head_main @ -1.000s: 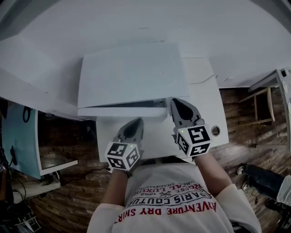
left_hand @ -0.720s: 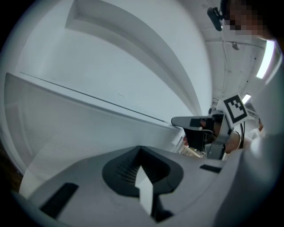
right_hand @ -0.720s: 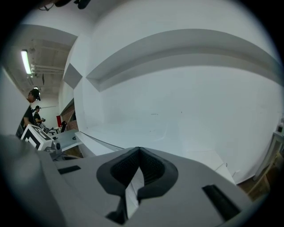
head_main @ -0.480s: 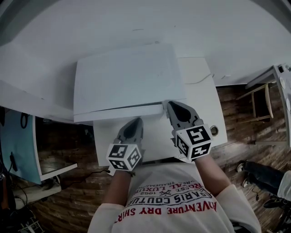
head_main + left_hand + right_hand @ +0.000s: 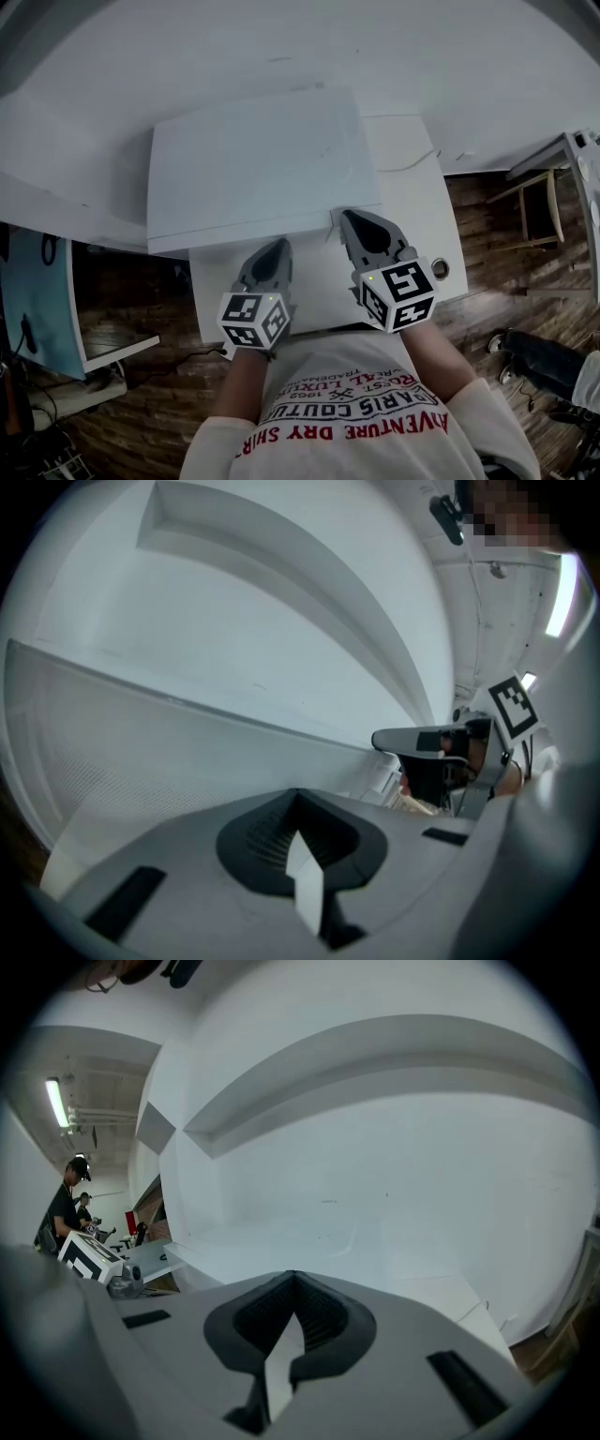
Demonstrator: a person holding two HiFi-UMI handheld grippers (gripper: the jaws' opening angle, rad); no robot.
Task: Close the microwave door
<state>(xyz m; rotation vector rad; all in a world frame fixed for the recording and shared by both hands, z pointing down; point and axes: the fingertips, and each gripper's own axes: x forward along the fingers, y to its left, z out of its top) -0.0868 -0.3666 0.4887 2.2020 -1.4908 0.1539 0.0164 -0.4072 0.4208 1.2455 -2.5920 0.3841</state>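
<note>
A white microwave [image 5: 253,159] stands on a white table [image 5: 417,225], seen from above in the head view. Its door [image 5: 244,242] lies flat against the front with no dark gap showing. My right gripper [image 5: 349,219] is shut and empty, its tip at the door's right end; I cannot tell whether it touches. My left gripper [image 5: 277,247] is shut and empty too, its tip just below the door's front edge. In the left gripper view the door face [image 5: 141,761] fills the left side, and the left gripper [image 5: 298,797] points at it.
A round cable hole [image 5: 440,269] sits in the table's right front corner and a thin cable [image 5: 412,167] runs behind the microwave. A wooden chair [image 5: 539,202] stands to the right, a teal panel [image 5: 33,300] to the left. A person [image 5: 67,1204] stands far off.
The dark gap along the microwave's front has gone: the door swung shut against the body. My right gripper followed the door in; the left gripper barely moved.
</note>
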